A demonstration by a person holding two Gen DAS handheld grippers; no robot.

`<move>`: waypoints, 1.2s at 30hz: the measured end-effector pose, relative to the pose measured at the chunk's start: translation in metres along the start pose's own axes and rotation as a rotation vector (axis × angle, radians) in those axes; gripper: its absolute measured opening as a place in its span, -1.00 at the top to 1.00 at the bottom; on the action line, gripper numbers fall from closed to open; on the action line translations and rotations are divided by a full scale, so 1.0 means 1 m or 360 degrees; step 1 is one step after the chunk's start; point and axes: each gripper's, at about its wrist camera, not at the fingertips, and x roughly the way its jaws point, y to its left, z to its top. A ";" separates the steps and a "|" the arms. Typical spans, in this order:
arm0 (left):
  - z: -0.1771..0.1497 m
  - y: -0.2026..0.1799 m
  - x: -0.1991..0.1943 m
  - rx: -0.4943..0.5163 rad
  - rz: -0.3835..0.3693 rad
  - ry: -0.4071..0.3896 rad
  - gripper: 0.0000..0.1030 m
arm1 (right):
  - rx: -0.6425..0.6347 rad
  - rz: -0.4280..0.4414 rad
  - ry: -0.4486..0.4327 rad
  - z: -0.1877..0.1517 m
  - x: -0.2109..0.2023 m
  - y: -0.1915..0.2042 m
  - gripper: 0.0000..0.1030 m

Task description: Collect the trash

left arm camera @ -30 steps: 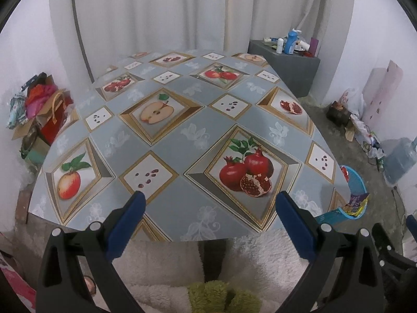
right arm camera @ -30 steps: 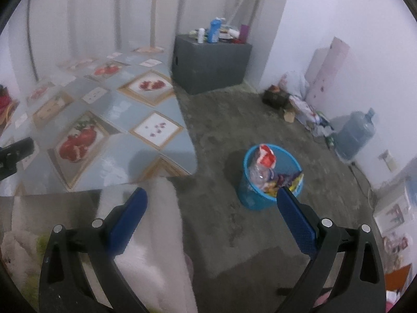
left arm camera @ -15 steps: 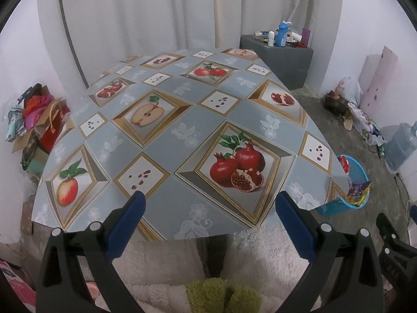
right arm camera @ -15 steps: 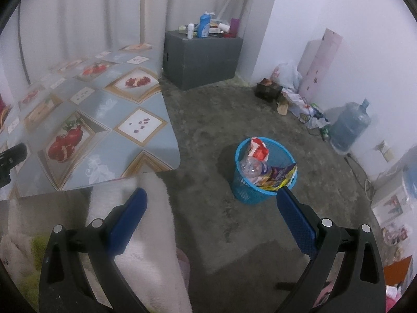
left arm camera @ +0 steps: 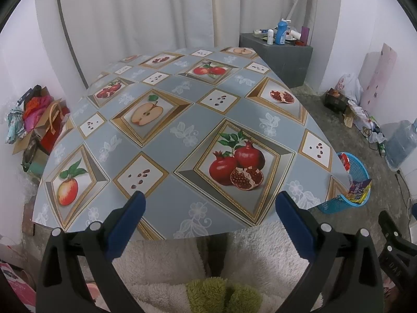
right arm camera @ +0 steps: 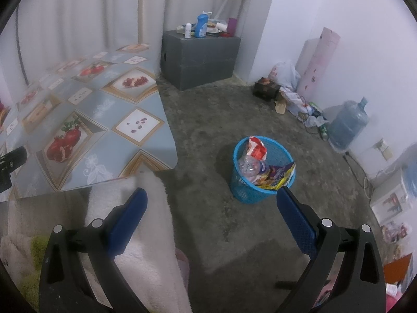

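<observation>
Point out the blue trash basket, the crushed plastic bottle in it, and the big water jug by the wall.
blue trash basket point(right arm camera: 243, 191): right wrist view, front mesh wall.
crushed plastic bottle point(right arm camera: 249, 166): right wrist view, clear body.
water jug point(right arm camera: 348, 124): right wrist view, middle of body.

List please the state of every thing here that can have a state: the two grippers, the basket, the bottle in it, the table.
left gripper: open, holding nothing, above the table's near edge.
right gripper: open, holding nothing, above the floor.
blue basket: upright on the floor, nearly full of trash.
plastic bottle: inside the basket, lying among wrappers.
table: covered by a fruit-print cloth, no trash visible on it.
</observation>
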 end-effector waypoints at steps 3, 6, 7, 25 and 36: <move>0.000 0.000 0.000 0.0000 0.0001 0.0000 -0.89 | 0.0000 0.0001 -0.0001 0.000 0.000 0.000 -0.85; 0.000 0.001 0.000 -0.0001 -0.0001 0.0002 -0.89 | 0.0004 0.0000 0.0000 0.000 0.000 0.000 -0.85; 0.000 0.000 0.000 -0.0003 0.0000 0.0001 -0.89 | 0.0002 0.0000 0.0000 0.000 0.000 0.000 -0.85; 0.000 0.002 0.000 0.0003 -0.0004 0.0004 -0.89 | -0.0006 0.0000 -0.0005 0.001 -0.001 0.000 -0.85; 0.000 0.001 -0.001 0.0002 0.0001 -0.0002 -0.90 | -0.0004 0.0001 -0.0009 0.002 -0.001 -0.002 -0.85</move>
